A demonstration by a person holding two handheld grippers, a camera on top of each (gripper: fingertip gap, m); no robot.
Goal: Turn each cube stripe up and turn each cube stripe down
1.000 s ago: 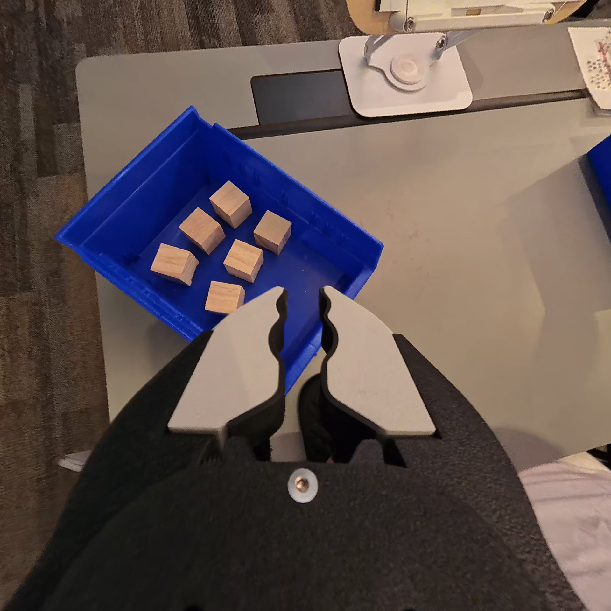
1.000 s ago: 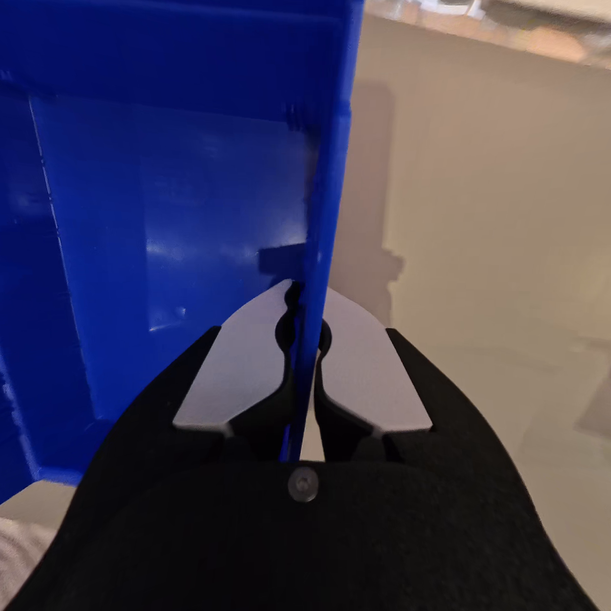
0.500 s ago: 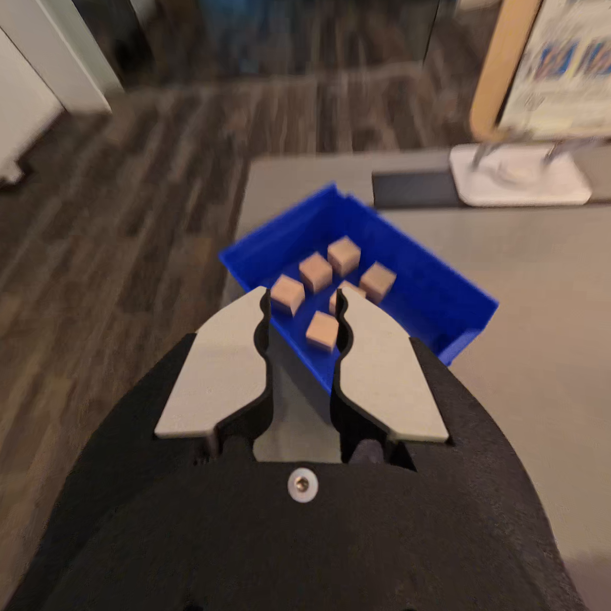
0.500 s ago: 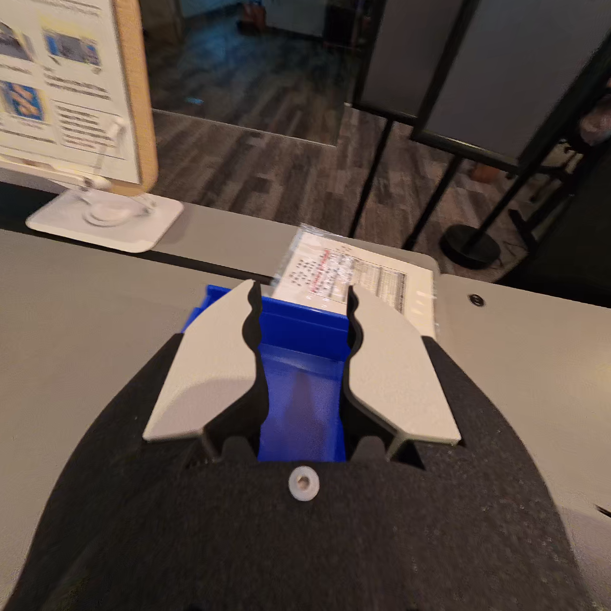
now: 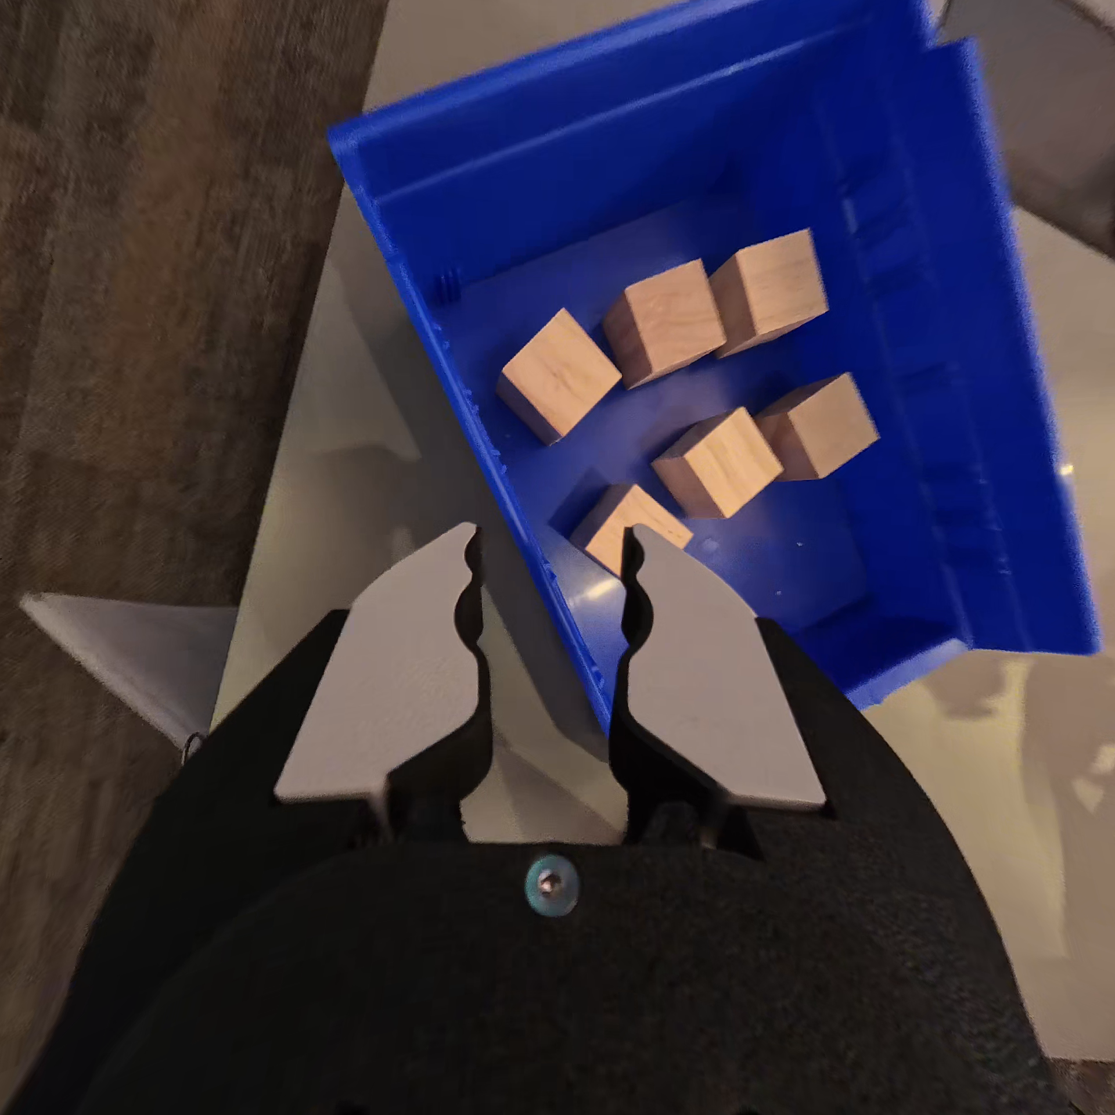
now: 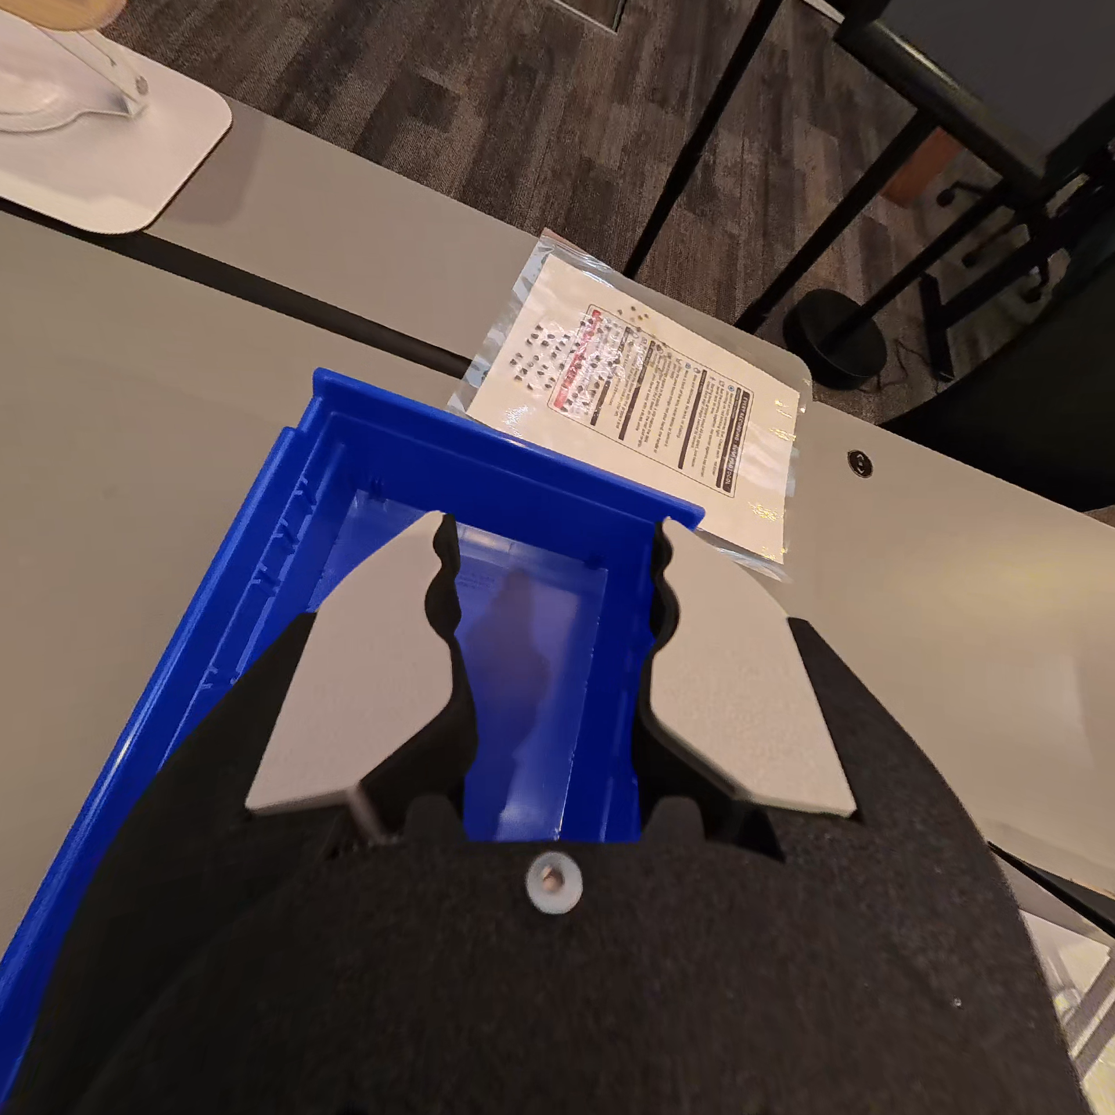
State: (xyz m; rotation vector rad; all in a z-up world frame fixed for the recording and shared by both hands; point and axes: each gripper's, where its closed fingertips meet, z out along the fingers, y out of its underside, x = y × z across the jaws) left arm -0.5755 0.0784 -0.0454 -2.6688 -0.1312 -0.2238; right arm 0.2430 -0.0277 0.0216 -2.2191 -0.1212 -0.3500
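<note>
Several plain wooden cubes [image 5: 718, 461] lie loose in a blue bin [image 5: 543, 157] on the grey table; no stripe shows on any face I see. My left gripper [image 5: 552, 537] is open and empty just above the bin's near wall, which runs between the jaws. Its right finger [image 5: 694, 663] covers part of the nearest cube [image 5: 627, 519]. My right gripper [image 6: 553, 525] is open and empty over a second, empty blue bin [image 6: 501, 446], whose right wall lies just inside the right finger [image 6: 742, 694].
The table's left edge [image 5: 301, 422] is close to the cube bin, with wood floor beyond. A printed sheet in a clear bag [image 6: 639, 410] lies behind the empty bin. A white stand base [image 6: 90, 139] sits far left. Black stand legs [image 6: 844, 338] are off the table.
The right gripper was shut on the empty bin's wall; it has let go, opened wide and pulled back. The left gripper has opened wider and dropped close to the cube bin.
</note>
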